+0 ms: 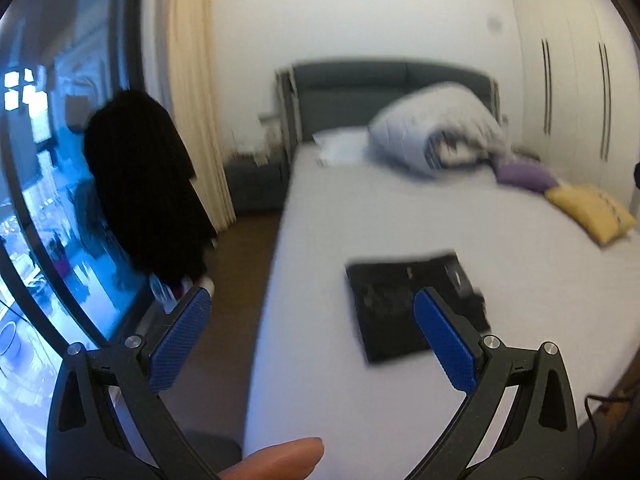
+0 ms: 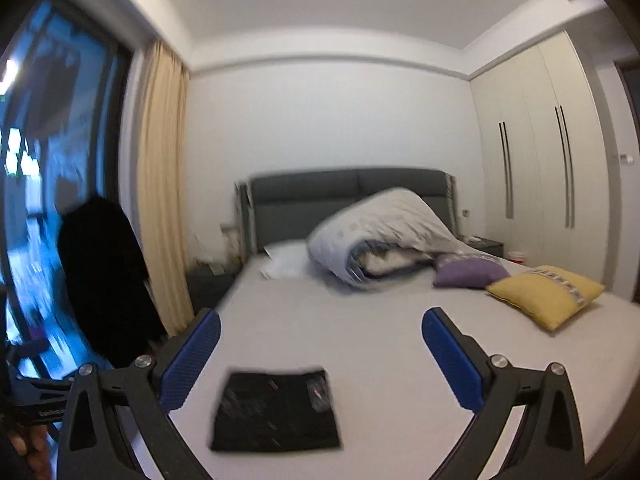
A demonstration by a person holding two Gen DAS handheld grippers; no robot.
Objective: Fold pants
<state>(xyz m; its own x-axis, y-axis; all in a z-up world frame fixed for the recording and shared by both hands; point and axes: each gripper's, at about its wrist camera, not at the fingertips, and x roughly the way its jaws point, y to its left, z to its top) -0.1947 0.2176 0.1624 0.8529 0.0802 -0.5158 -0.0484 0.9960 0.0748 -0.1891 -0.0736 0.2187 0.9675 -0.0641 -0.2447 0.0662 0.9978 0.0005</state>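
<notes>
The black pants [image 1: 396, 304] lie folded into a flat rectangle on the white bed [image 1: 400, 208], near its foot. They also show in the right wrist view [image 2: 276, 412]. My left gripper [image 1: 312, 300] is open and empty, held above and left of the pants, over the bed's left edge. My right gripper [image 2: 320, 320] is open and empty, held above the bed with the pants below and between its blue fingers [image 2: 450, 352]. Both views are blurred.
A rolled duvet [image 2: 380, 232], a purple cushion [image 2: 470, 272] and a yellow cushion [image 2: 548, 294] lie at the head and right side. A dark garment [image 2: 100, 280] hangs by the window, left of the bed. Wardrobes [image 2: 540, 168] stand at right.
</notes>
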